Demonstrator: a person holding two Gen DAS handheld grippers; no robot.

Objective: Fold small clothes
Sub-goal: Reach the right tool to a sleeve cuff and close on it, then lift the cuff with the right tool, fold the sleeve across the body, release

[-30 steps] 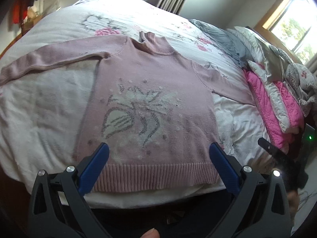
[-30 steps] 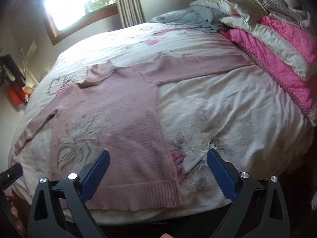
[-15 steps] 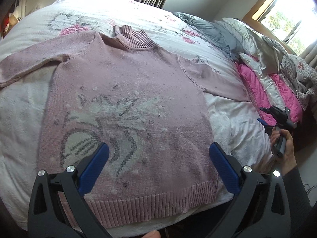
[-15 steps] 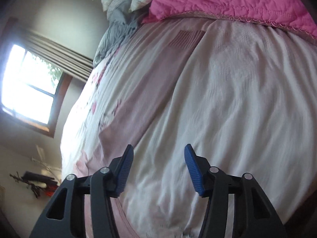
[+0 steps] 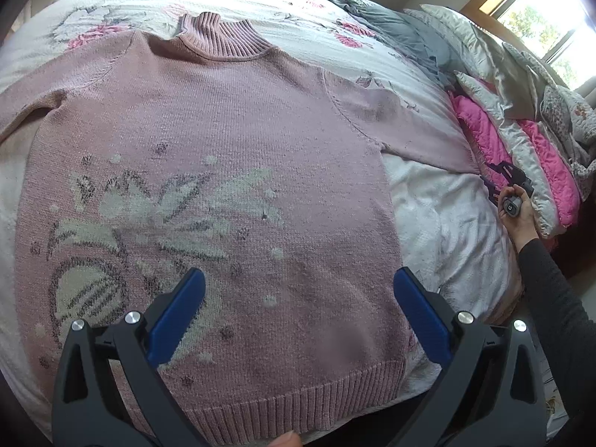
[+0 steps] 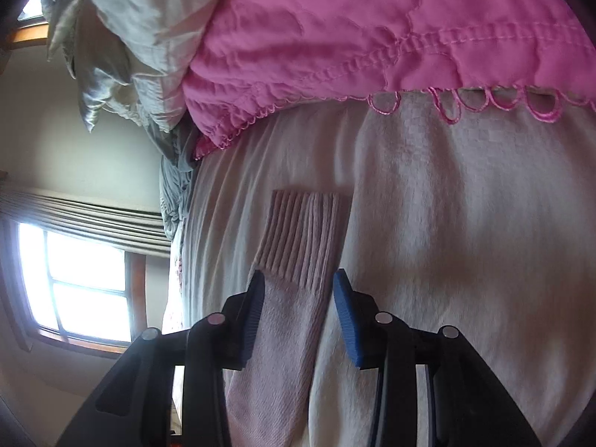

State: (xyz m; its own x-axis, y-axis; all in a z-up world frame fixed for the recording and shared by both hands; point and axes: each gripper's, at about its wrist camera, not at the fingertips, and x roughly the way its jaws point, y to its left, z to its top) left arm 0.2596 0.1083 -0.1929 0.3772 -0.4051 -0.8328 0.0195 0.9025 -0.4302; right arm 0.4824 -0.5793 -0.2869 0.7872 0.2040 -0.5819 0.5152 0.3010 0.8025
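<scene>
Beyond the right tool (image 6: 298,298), the sweater's (image 5: 208,171) sleeve (image 6: 287,320) runs out of frame.

A home bedroom: made bed (image 5: 439,201), pillows (image 5: 495,63), curtained window (image 6: 74,279).

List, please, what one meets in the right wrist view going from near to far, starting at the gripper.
right gripper → sweater sleeve between its fingers → ribbed cuff → white bedspread → pink quilt

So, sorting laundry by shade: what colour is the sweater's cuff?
Pale dusty pink, ribbed, like the rest of the sweater. The cuff shows best in the right wrist view.
</scene>
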